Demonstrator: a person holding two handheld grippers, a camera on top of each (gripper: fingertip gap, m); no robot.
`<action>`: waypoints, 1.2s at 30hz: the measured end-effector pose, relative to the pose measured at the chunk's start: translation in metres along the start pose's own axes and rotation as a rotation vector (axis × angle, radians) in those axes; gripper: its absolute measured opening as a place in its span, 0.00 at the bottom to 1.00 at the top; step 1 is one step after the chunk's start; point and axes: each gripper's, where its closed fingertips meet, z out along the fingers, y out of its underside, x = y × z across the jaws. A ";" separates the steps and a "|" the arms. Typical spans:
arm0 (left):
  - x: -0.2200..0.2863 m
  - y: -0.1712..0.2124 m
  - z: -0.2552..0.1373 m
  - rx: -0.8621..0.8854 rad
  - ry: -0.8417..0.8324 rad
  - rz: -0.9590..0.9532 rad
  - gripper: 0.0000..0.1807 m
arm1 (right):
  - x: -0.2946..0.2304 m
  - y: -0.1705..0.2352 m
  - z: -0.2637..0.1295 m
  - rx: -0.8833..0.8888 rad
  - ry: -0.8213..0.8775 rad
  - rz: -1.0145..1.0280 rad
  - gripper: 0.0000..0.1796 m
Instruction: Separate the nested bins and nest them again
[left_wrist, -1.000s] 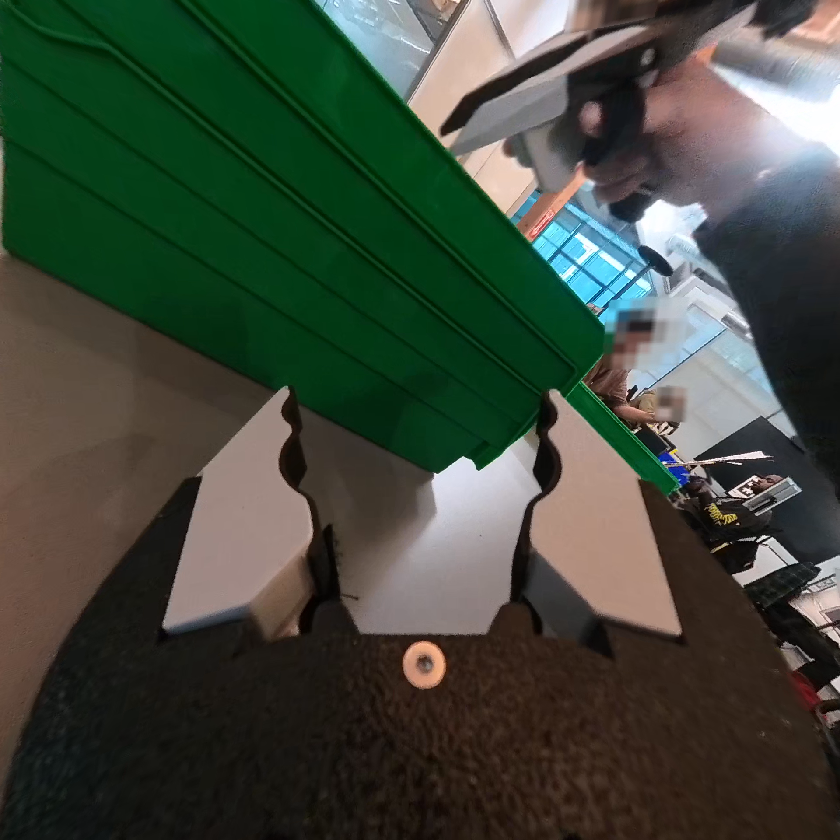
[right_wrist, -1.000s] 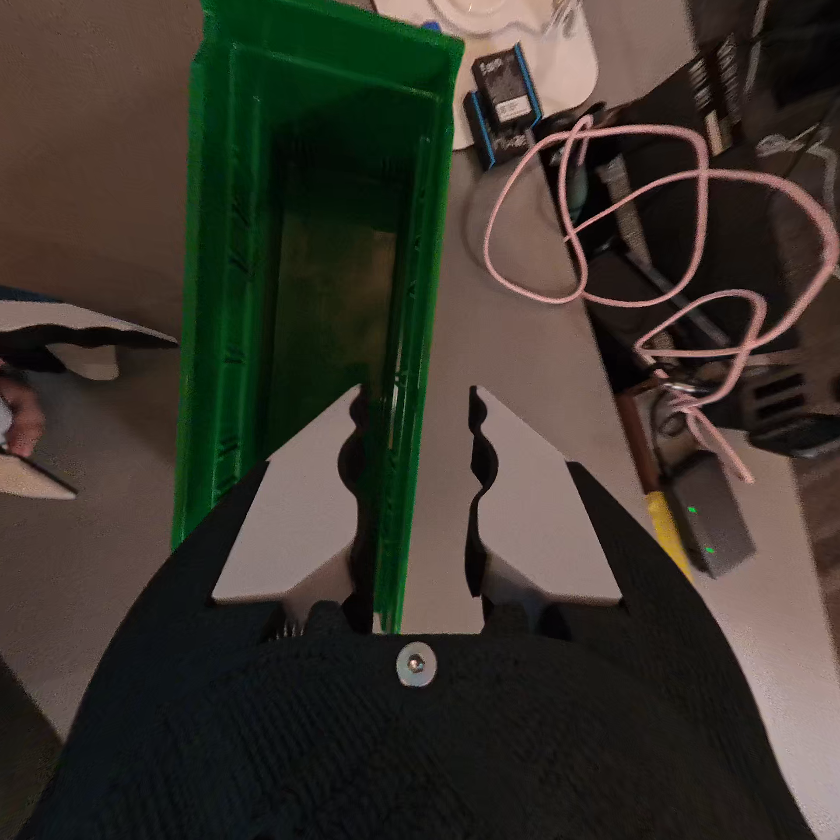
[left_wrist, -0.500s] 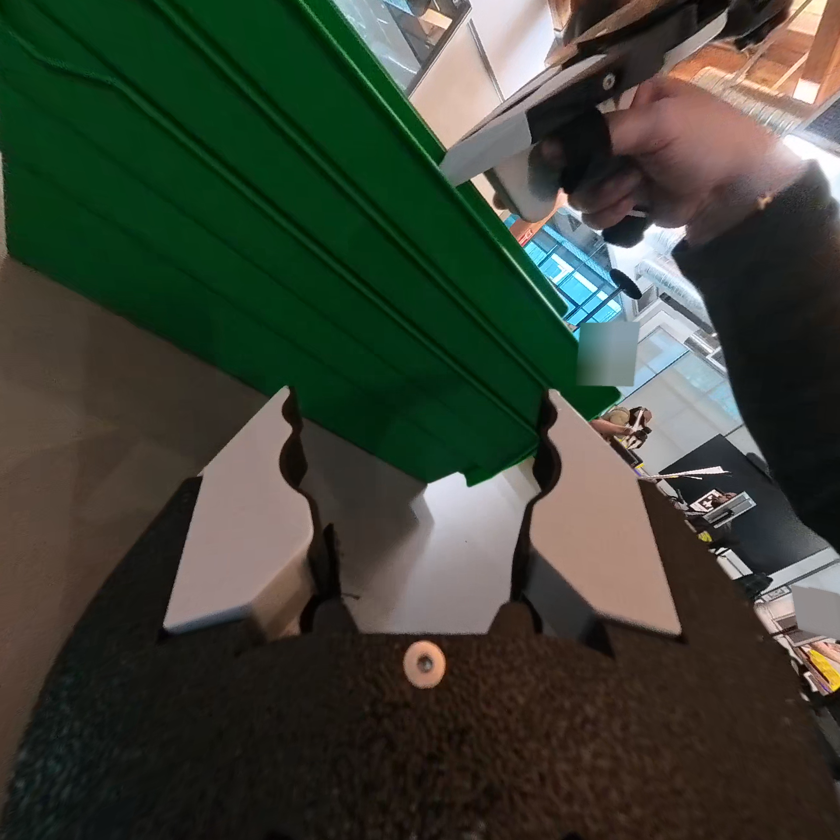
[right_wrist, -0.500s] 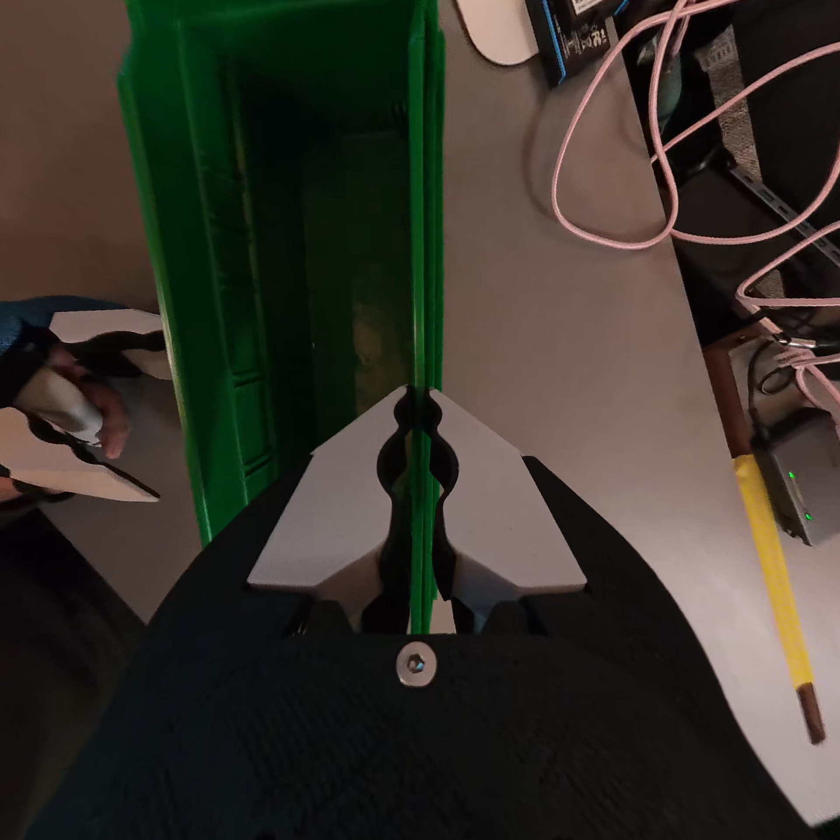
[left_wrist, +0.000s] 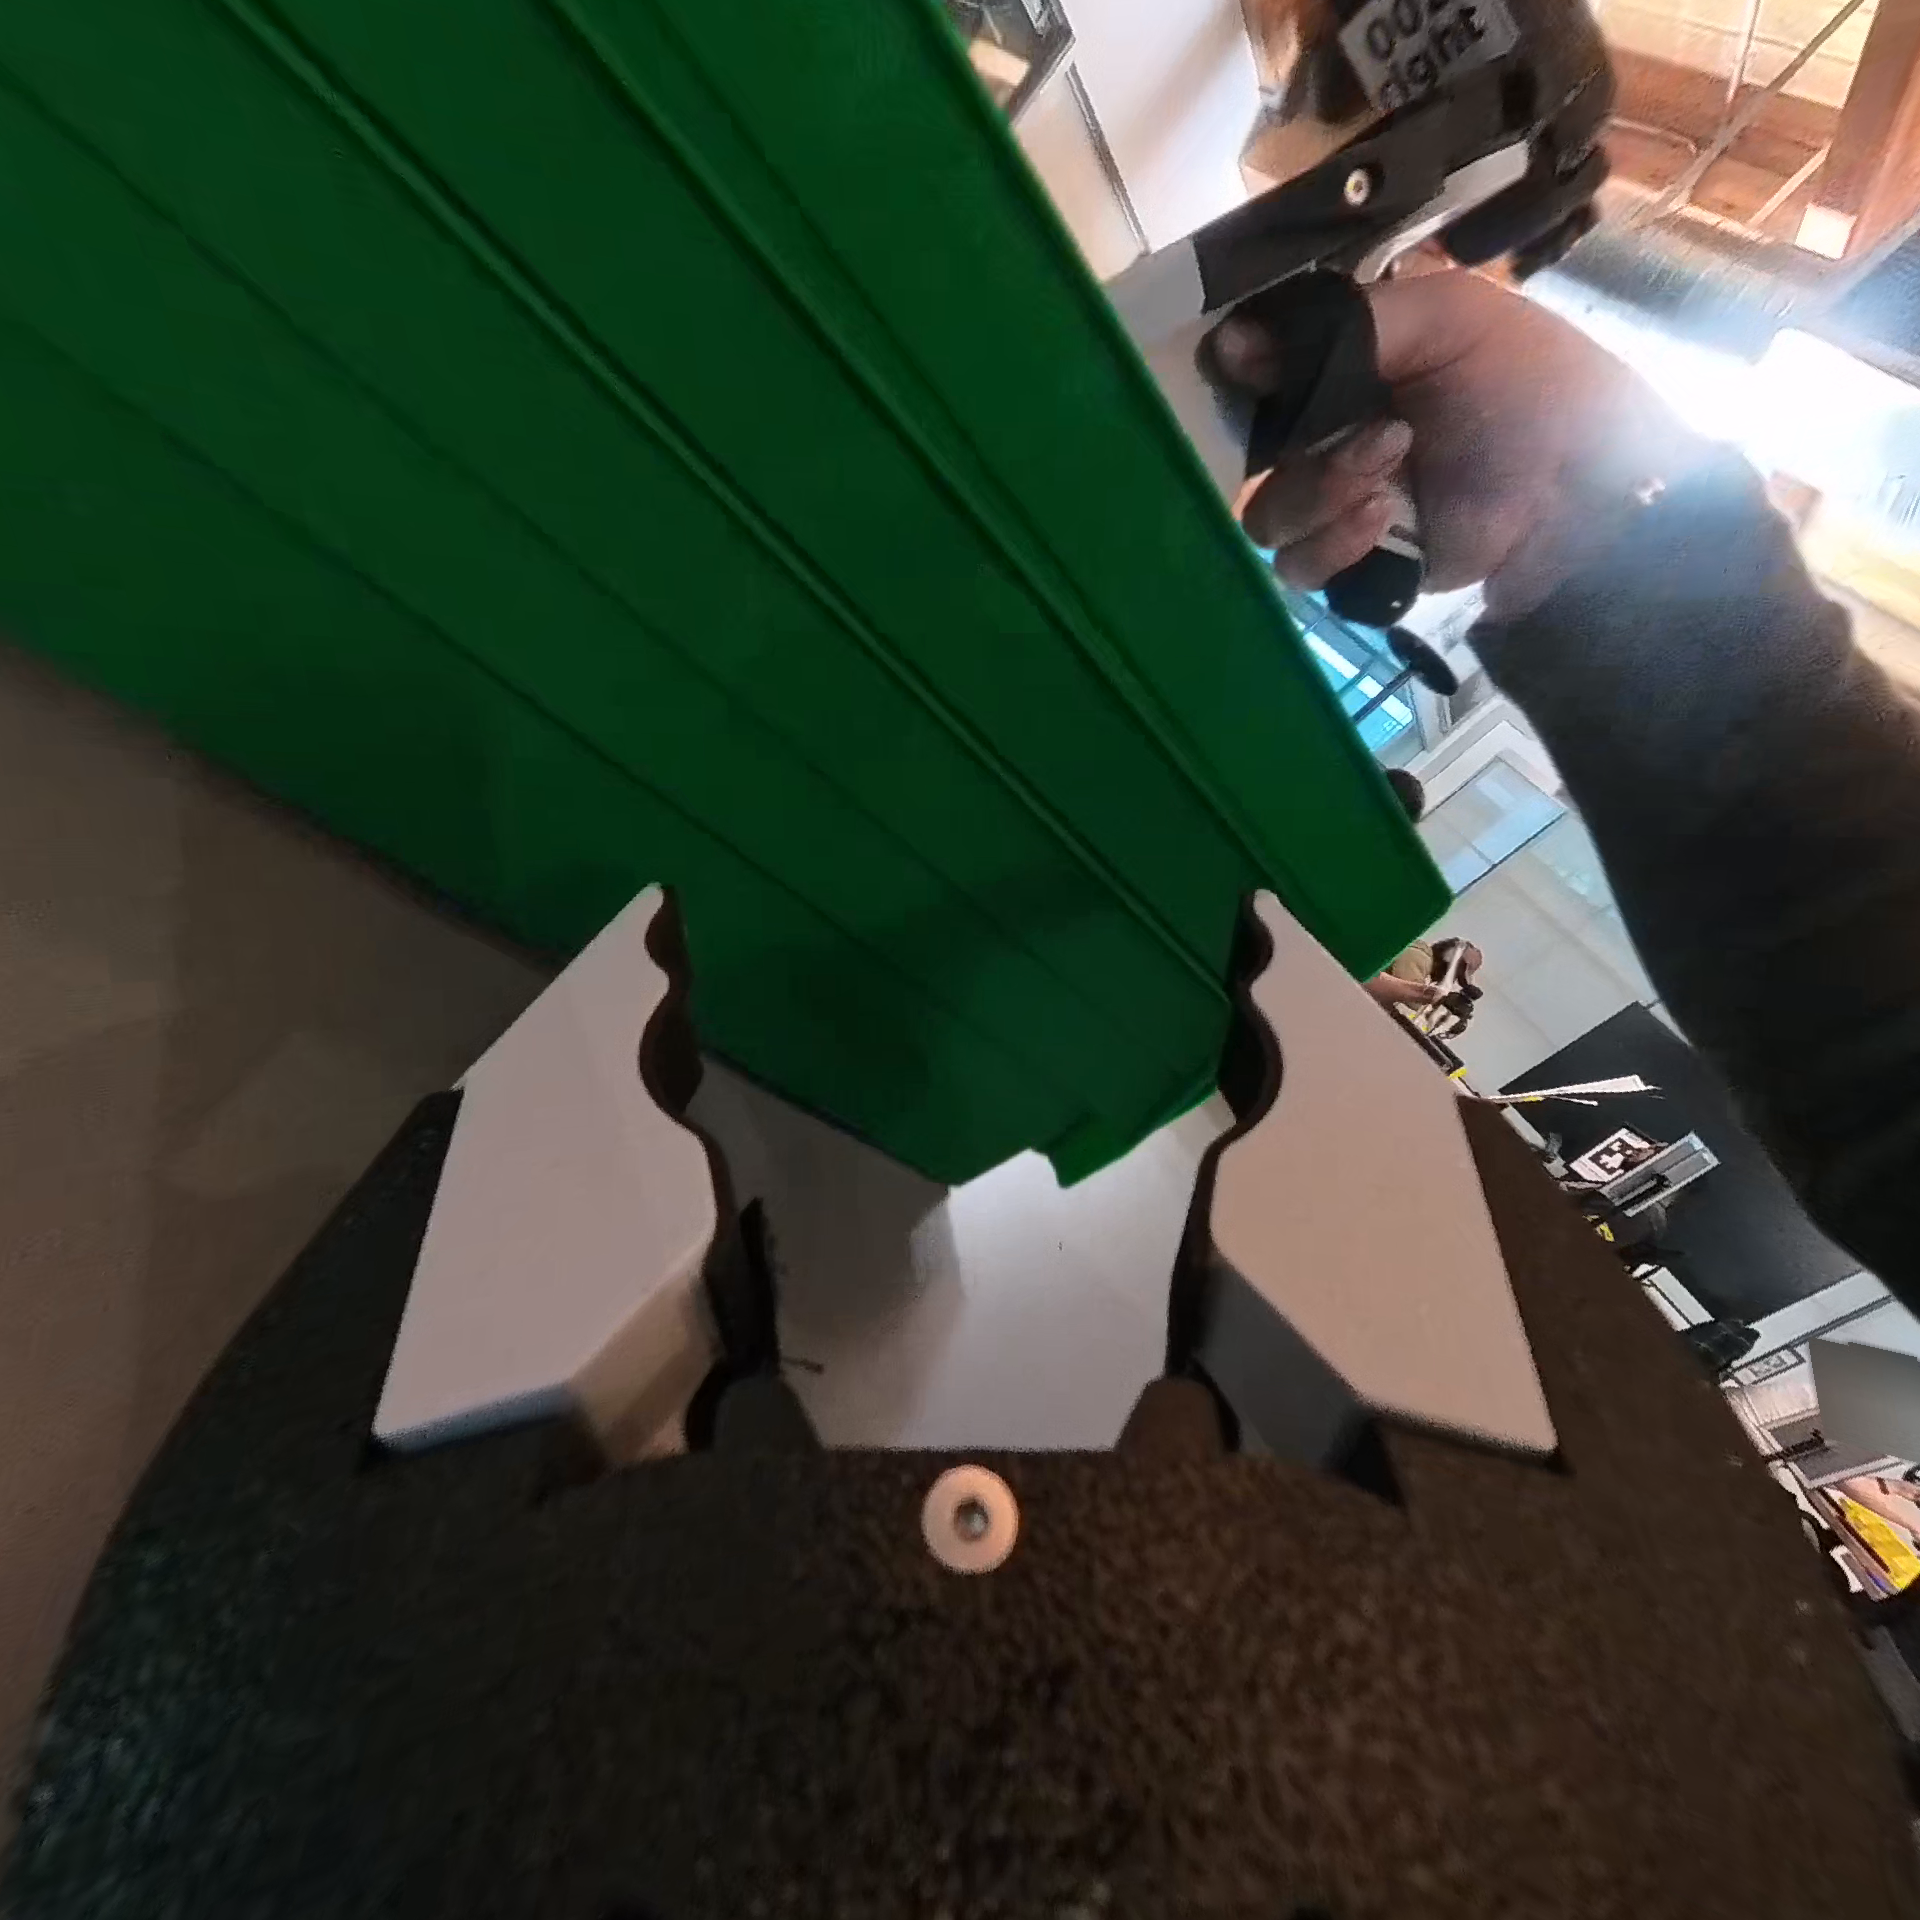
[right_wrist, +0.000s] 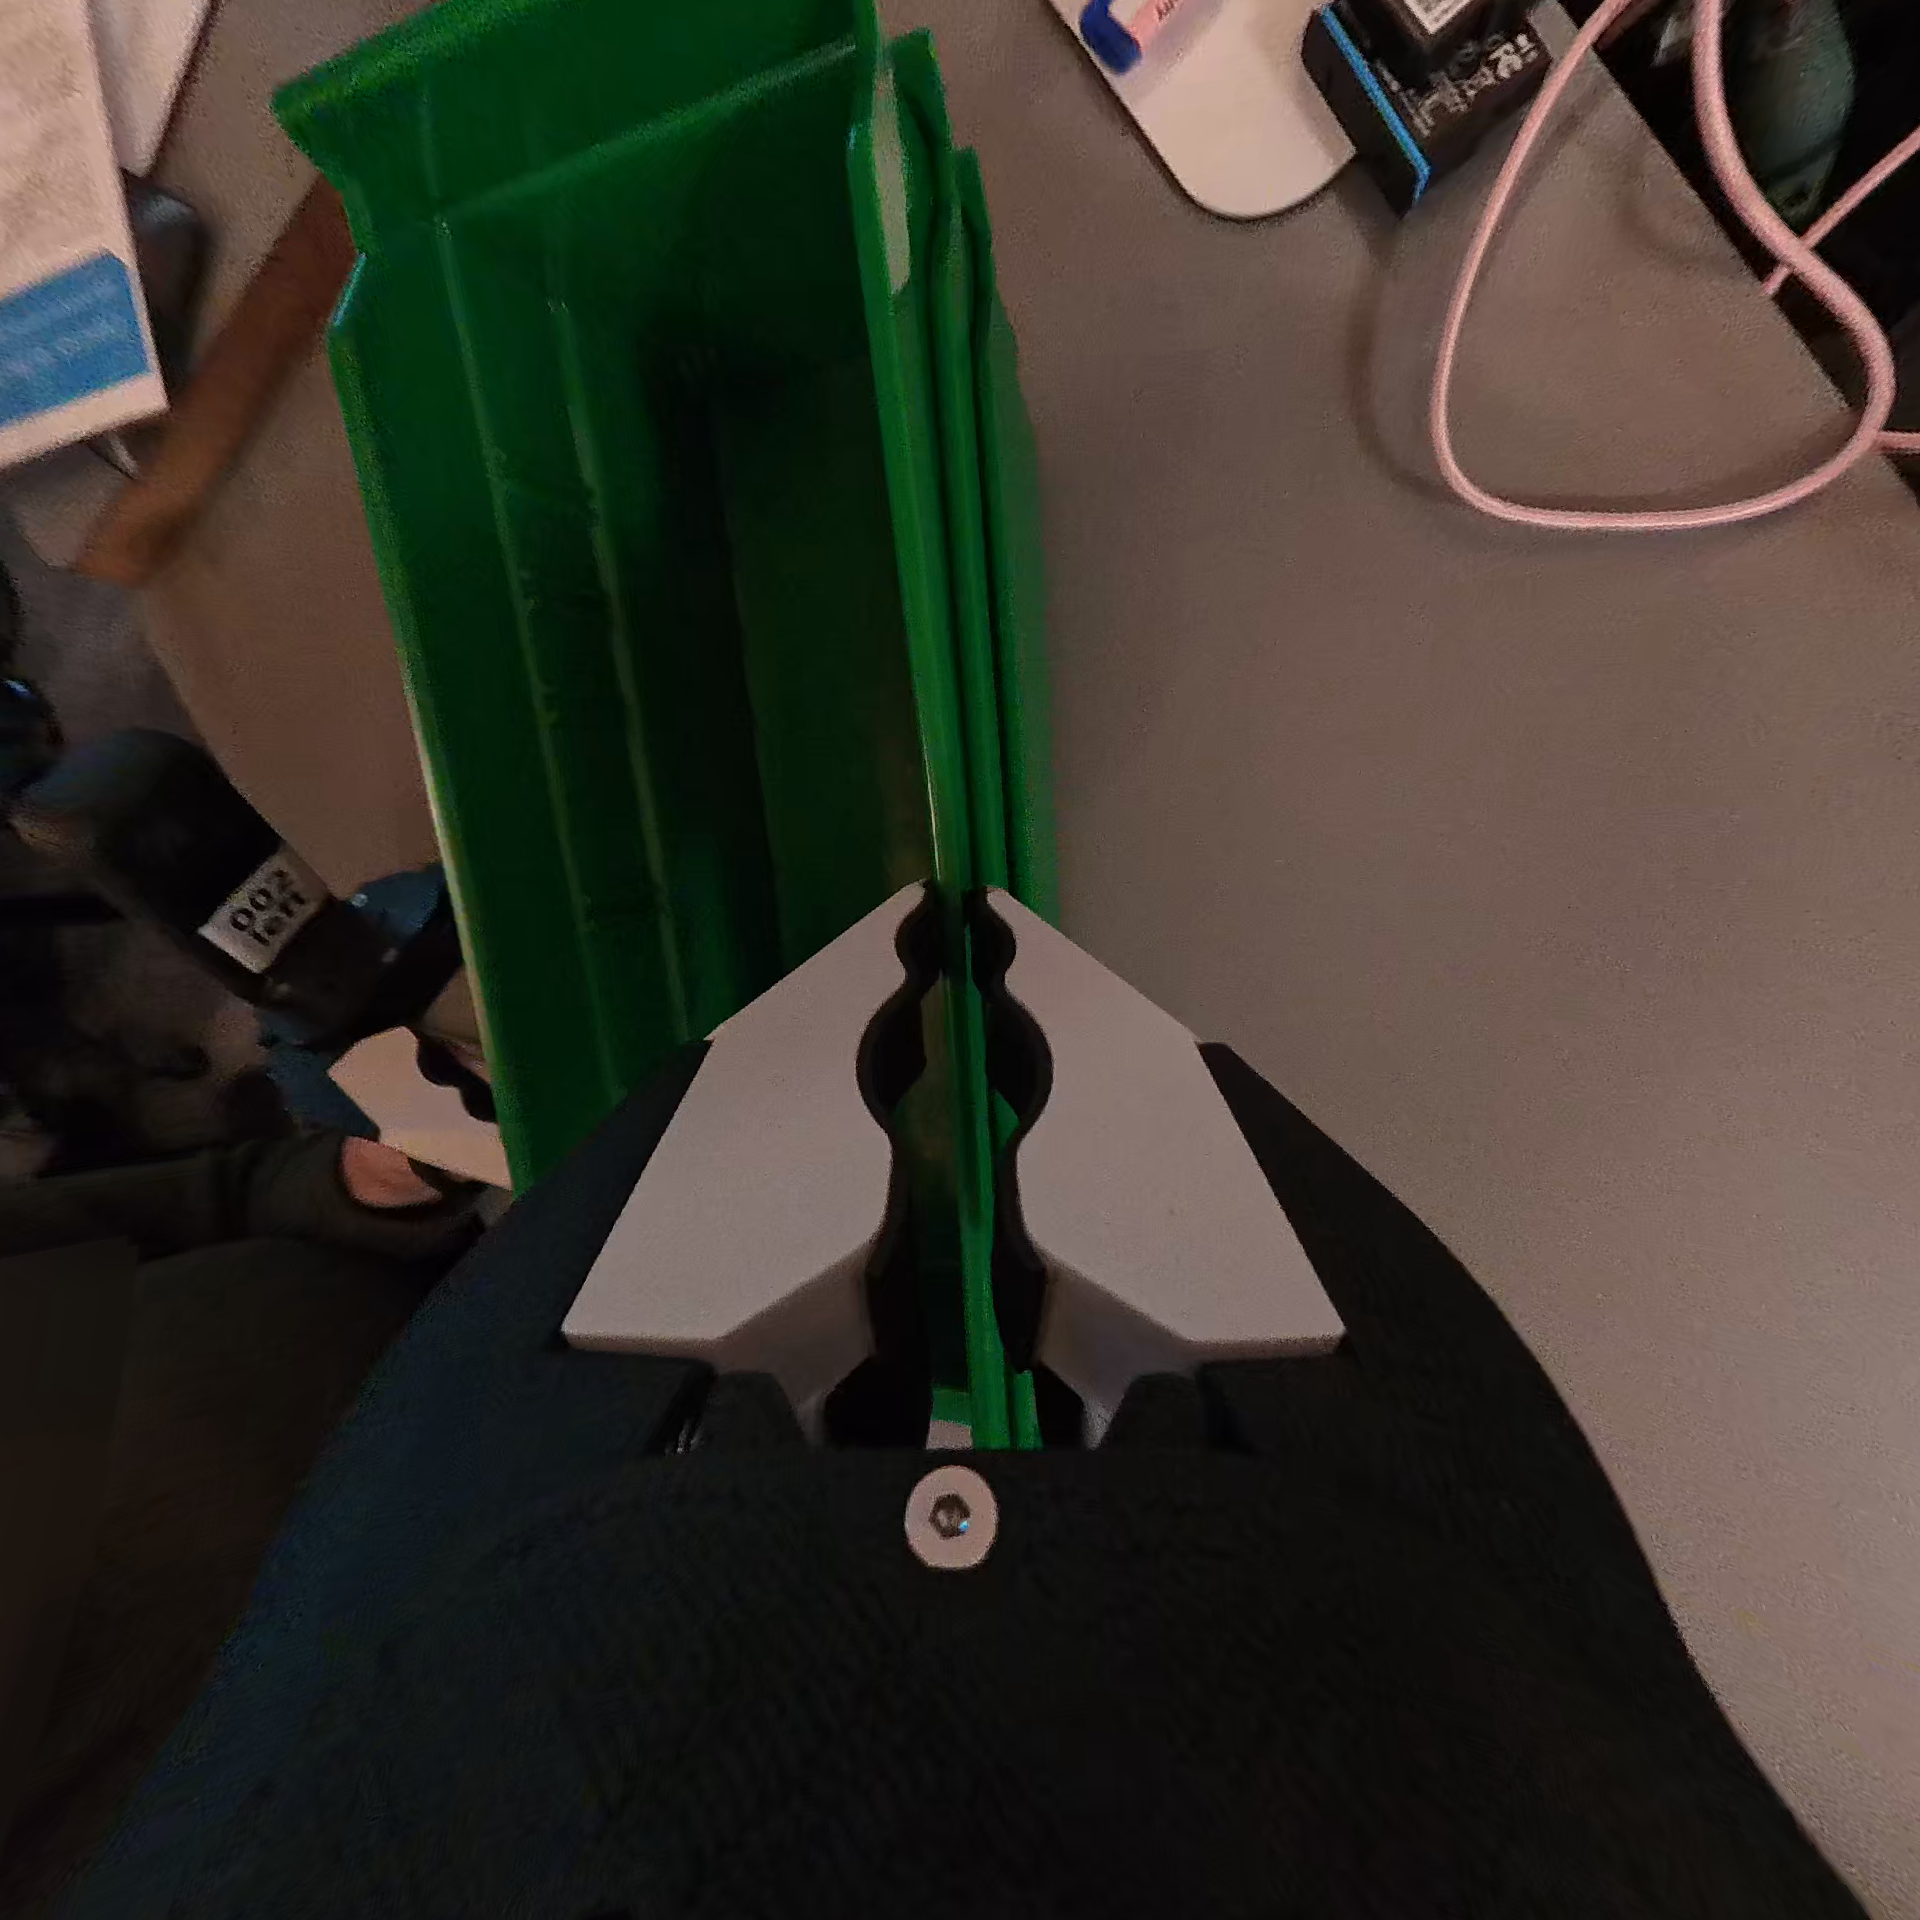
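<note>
Two green bins sit nested on the grey table (right_wrist: 1455, 935). In the right wrist view I look down into the inner bin (right_wrist: 665, 520). The outer bin's wall (right_wrist: 1013, 540) shows beside it with a small gap at the far end. My right gripper (right_wrist: 953, 894) is shut on the inner bin's right wall. In the left wrist view the bins' ribbed side (left_wrist: 623, 468) fills the upper left. My left gripper (left_wrist: 956, 899) is open, with the bins' lower near corner between its fingers. Each gripper shows in the other's view, the left (right_wrist: 416, 1101) and the right (left_wrist: 1351, 208).
A pink cable (right_wrist: 1558, 499) loops on the table to the right of the bins. A white object (right_wrist: 1226, 135) and a black and blue box (right_wrist: 1392, 114) lie at the far right. A white and blue sheet (right_wrist: 62, 312) and a brown strip (right_wrist: 208, 395) lie at the far left.
My right gripper went from open beside the inner bin's right wall to shut on it. The bins have tilted and shifted. My left gripper has moved closer to the bins' corner.
</note>
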 end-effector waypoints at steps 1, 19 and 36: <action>0.000 0.000 0.000 0.000 0.000 0.001 0.56 | -0.001 -0.002 0.002 0.014 -0.015 0.006 0.02; 0.001 0.000 0.000 0.001 0.007 -0.003 0.56 | -0.030 -0.027 -0.104 0.280 0.137 -0.247 0.01; 0.005 0.007 0.007 -0.015 0.005 0.003 0.56 | 0.192 0.270 -0.193 0.246 0.465 0.518 0.01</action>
